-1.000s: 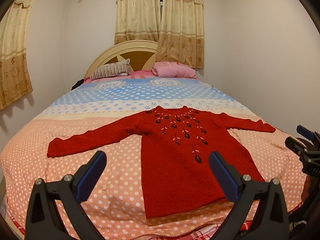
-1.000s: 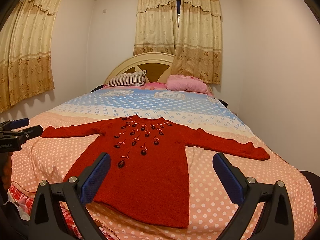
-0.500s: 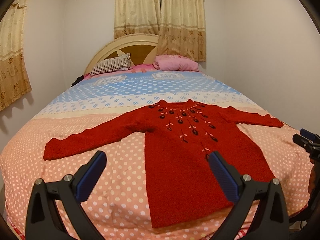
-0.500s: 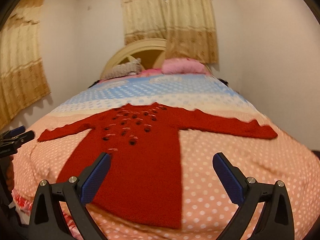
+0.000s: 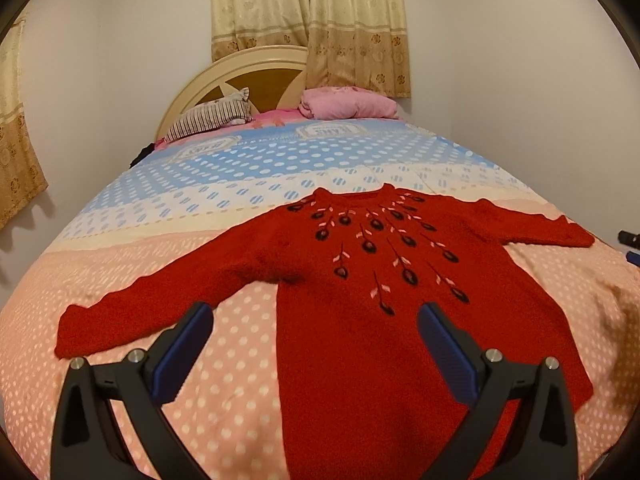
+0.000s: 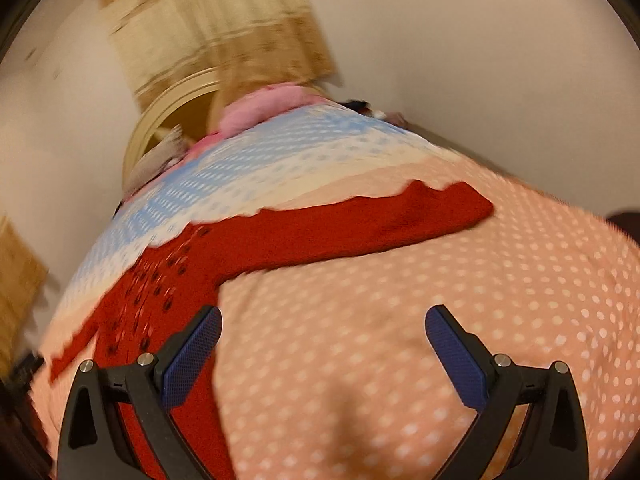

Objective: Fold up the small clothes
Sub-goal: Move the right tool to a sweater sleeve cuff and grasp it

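A small red knitted sweater (image 5: 360, 320) with dark embroidered buds lies flat on the bed, sleeves spread out, neck toward the headboard. My left gripper (image 5: 314, 350) is open and empty, above the sweater's left edge near the left sleeve (image 5: 140, 312). My right gripper (image 6: 322, 354) is open and empty over the dotted sheet, beside the sweater's body (image 6: 168, 280) and short of the right sleeve (image 6: 380, 228). The right wrist view is blurred and tilted.
The bed has a pink dotted sheet (image 5: 100, 280) with a blue band farther back. A striped pillow (image 5: 208, 118) and a pink pillow (image 5: 348, 106) lie by the cream headboard (image 5: 240, 68). Walls and curtains surround the bed.
Both grippers have moved forward and lower over the bed. The right gripper has swung right and tilted, now facing the right sleeve. Both stay open.
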`<state>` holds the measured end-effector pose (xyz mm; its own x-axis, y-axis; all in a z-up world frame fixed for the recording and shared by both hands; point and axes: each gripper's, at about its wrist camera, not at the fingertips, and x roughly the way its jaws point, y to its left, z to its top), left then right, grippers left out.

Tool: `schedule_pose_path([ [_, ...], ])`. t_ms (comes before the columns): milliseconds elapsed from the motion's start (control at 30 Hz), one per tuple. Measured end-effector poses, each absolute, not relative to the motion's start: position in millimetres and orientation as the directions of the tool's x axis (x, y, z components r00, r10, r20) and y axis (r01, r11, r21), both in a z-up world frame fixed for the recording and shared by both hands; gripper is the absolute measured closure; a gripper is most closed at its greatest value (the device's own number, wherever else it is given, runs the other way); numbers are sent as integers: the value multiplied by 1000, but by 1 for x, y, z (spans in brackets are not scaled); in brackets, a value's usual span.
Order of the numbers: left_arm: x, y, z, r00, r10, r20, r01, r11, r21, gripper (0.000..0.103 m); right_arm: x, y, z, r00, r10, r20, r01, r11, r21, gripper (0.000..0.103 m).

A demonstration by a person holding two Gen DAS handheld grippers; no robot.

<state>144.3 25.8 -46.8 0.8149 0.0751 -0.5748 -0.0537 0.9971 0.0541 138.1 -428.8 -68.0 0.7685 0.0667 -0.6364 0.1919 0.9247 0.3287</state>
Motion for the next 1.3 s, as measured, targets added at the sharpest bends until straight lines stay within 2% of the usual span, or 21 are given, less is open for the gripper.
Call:
schedule_pose_path([
  [200,185,32,-61,791,96,-604,-77,995,58,0,171,-508,-84,731,20,-682,348,849,398,4],
  [233,191,33,-64,789,100,-607,-79,995,61,0,177,-516,-87,726,13,-688,363,842,399,6],
  [300,202,36,-69,785,124,-607,-98,992,77,0,190,-538,-94,717,16,-697,389,820,419,24],
  [333,207,38,-70,783,133,-608,-106,991,80,0,195,-546,-97,713,27,-701,397,808,435,26],
  [533,236,46,-83,766,167,-620,-139,986,94,0,240,-582,-111,662,-36,-749,482,786,388,28],
  [600,245,47,-88,759,176,-626,-145,984,101,0,255,-590,-117,642,-51,-765,499,785,368,32],
  [867,262,57,-102,741,179,-647,-163,983,86,0,286,-608,-139,599,-66,-798,526,784,329,34],
  [933,266,58,-105,735,176,-655,-165,983,79,0,291,-608,-145,579,-59,-813,527,788,318,47],
  [967,267,59,-106,733,175,-657,-168,983,75,0,292,-607,-148,574,-53,-817,523,791,316,63],
  [1000,268,60,-107,733,173,-658,-170,983,69,0,293,-606,-147,572,-65,-817,523,796,303,73],
  [1067,268,62,-106,734,169,-658,-172,983,61,0,292,-601,-143,591,-63,-804,498,813,302,79],
  [1300,258,68,-102,743,138,-655,-167,986,18,0,295,-574,-116,653,-15,-757,409,849,336,82],
])
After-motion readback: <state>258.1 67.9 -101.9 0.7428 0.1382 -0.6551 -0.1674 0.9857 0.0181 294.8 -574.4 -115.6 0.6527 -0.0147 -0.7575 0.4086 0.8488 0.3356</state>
